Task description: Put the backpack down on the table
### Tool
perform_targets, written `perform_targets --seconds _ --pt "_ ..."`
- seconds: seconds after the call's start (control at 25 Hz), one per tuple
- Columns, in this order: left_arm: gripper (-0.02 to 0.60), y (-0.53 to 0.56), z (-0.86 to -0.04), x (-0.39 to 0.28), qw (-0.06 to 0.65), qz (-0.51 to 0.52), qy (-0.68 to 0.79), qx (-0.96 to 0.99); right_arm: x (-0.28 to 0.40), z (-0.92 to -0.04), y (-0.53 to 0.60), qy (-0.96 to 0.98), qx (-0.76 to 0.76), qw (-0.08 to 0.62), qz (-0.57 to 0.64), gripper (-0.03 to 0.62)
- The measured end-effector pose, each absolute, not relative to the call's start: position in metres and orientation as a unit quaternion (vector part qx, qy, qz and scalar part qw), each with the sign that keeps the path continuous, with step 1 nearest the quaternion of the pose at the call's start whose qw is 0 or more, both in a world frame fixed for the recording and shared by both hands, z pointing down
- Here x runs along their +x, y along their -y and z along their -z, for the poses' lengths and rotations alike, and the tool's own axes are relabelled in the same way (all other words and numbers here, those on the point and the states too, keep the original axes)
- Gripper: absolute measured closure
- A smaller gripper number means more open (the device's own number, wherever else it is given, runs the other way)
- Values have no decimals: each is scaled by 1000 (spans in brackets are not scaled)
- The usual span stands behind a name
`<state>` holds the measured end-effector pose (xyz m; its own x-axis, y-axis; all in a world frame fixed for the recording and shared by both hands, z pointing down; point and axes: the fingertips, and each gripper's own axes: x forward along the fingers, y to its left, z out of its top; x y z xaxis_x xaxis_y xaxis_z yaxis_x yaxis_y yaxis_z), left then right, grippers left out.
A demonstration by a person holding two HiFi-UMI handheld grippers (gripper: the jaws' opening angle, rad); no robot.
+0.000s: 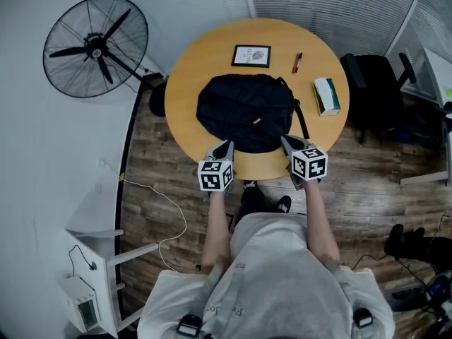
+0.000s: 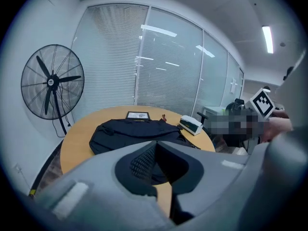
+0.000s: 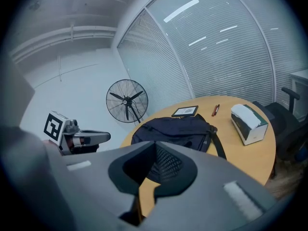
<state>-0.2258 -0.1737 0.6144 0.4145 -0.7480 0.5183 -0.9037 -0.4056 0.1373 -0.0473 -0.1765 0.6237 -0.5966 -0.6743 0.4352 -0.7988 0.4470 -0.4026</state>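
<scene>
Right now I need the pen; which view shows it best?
Head view: the pen lies unobstructed between picture frame and box. The right gripper view shows it small, the left gripper view a mere speck.

We read no legible words: the framed card (image 1: 251,55) bears print too small, the shirt (image 1: 275,274) only partial lettering; left gripper (image 1: 227,146) and right gripper (image 1: 286,142) carry square coded markers.

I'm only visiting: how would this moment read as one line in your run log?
backpack: lying on table | left hand-held gripper: shut, empty | right hand-held gripper: shut, empty
</scene>
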Motion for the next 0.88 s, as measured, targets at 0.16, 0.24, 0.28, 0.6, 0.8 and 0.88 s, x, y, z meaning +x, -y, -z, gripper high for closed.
perform_targets --seconds 0.16,0.24,0.28,0.6,0.8,0.88 --pt "581 174 -612 -227 172 -234 514 807 -51 -627 173 846 432 116 -291 595" --pt "581 174 -610 -228 160 -248 519 802 -52 -629 171 846 430 119 -292 595" --pt "581 173 -610 -228 158 -252 521 800 -52 -629 171 846 430 120 -291 595" --pt "583 166 -616 -222 223 -214 507 804 -56 -632 168 850 425 134 -282 595" --pt "581 166 -617 -231 223 -226 527 788 -56 -632 167 851 423 139 -278 595" --pt "581 166 -618 -234 219 -233 530 785 -57 -632 167 852 422 142 -276 595"
